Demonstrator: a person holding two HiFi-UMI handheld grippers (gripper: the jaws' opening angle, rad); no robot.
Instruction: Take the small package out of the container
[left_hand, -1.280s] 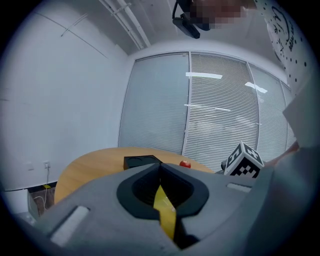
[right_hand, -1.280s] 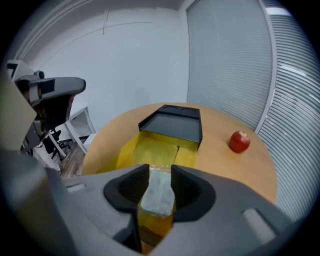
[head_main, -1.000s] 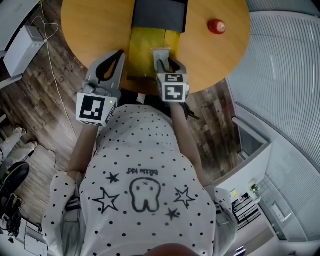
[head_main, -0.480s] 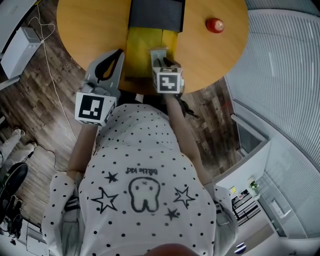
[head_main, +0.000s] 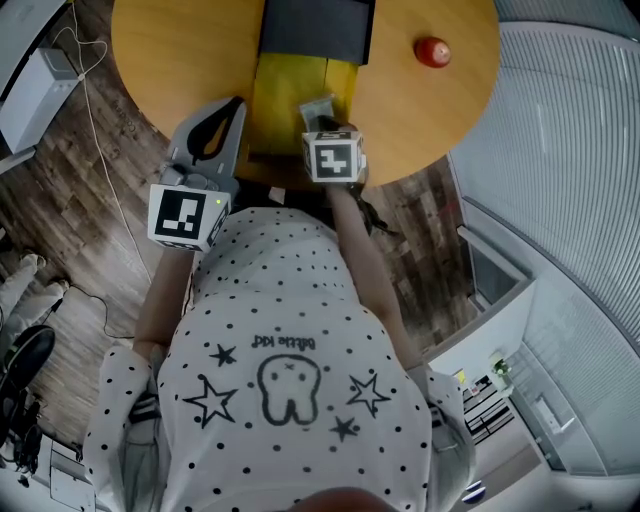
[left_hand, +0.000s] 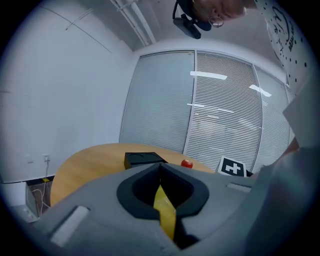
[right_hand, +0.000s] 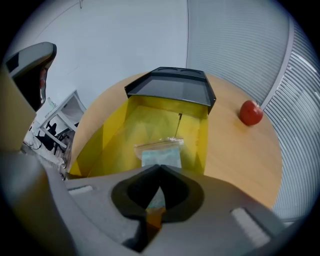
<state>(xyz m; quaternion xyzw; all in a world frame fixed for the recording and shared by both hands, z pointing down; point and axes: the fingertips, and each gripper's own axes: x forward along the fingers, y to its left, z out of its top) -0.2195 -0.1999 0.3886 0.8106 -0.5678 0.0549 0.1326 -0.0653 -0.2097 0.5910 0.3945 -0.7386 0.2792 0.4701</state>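
A yellow container stands open on the round wooden table, its black lid folded back at the far end. The small package, a clear bag with pale blue contents, lies against the container's near inner wall. My right gripper is shut on the package's near end, and the bag sticks out past the jaws in the head view. My left gripper is shut on a yellow strip, the container's near left edge, as the head view shows at the left gripper.
A red ball-like fruit rests on the table right of the lid, seen also as the red fruit in the right gripper view. The table edge runs just in front of the person's body. Cables and a white unit lie on the floor to the left.
The right gripper's jaws, open a second ago, have closed on the package inside the container. The left gripper has stayed in place.
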